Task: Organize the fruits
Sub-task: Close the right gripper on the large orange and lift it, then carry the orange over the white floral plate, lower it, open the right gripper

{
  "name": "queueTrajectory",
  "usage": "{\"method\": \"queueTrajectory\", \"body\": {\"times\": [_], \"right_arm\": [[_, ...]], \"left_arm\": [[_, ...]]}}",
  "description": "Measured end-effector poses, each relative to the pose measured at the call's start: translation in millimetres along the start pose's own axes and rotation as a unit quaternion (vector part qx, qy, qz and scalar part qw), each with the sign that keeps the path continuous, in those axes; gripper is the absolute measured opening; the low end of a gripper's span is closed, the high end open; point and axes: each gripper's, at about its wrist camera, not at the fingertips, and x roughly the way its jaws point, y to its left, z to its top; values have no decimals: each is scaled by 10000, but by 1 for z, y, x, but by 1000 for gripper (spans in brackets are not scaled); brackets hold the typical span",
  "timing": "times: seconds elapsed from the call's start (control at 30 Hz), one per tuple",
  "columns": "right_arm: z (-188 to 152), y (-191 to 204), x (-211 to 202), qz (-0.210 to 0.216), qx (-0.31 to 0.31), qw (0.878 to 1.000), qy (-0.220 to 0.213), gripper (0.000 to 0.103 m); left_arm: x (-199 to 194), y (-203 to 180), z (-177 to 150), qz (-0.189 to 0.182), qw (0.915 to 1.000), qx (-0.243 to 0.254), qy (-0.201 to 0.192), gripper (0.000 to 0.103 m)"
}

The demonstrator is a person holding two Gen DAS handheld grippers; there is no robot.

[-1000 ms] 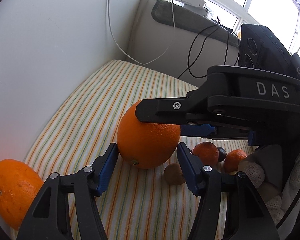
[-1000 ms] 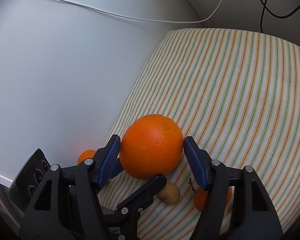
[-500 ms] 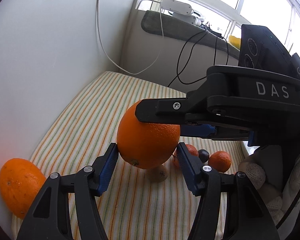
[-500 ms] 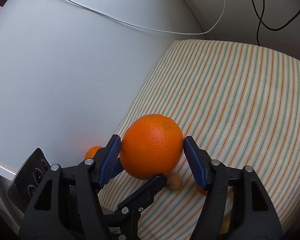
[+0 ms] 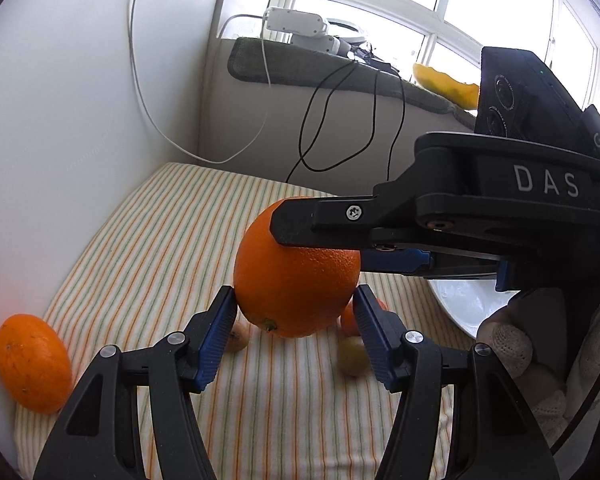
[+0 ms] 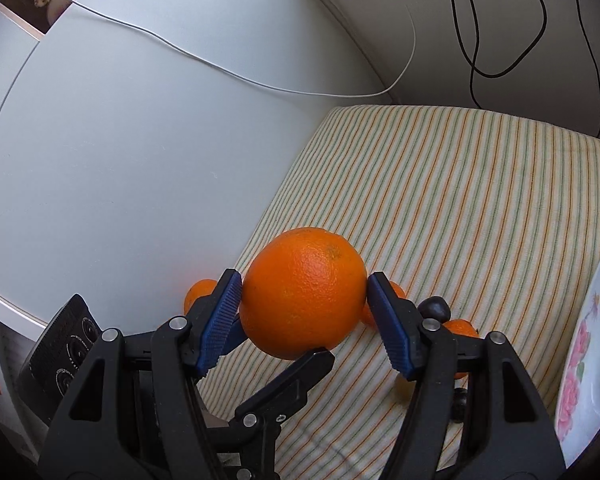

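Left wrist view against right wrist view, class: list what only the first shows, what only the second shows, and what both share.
Only the left wrist view: the window, a yellow object on the sill, white devices, and a gloved hand.

Only the right wrist view: a dark plum and the pink flowers on the plate.

Both: the big orange held by the left tongs and right tongs together, a second orange by the wall, the striped cloth and the cables.

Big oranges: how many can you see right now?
2. One large orange is clamped between both grippers above the striped cloth; the second orange lies at the cloth's left edge by the wall. Others may be hidden.
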Motion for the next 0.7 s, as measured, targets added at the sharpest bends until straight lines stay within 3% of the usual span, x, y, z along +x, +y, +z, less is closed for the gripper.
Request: {"method": "queueTrajectory", "body": {"times": [0.7], "right_arm": [[-43,-69,-118,-407,474,9964,-572,68]], "left_arm": [[34,-112,2,-612,9955,650,316,60]]}}
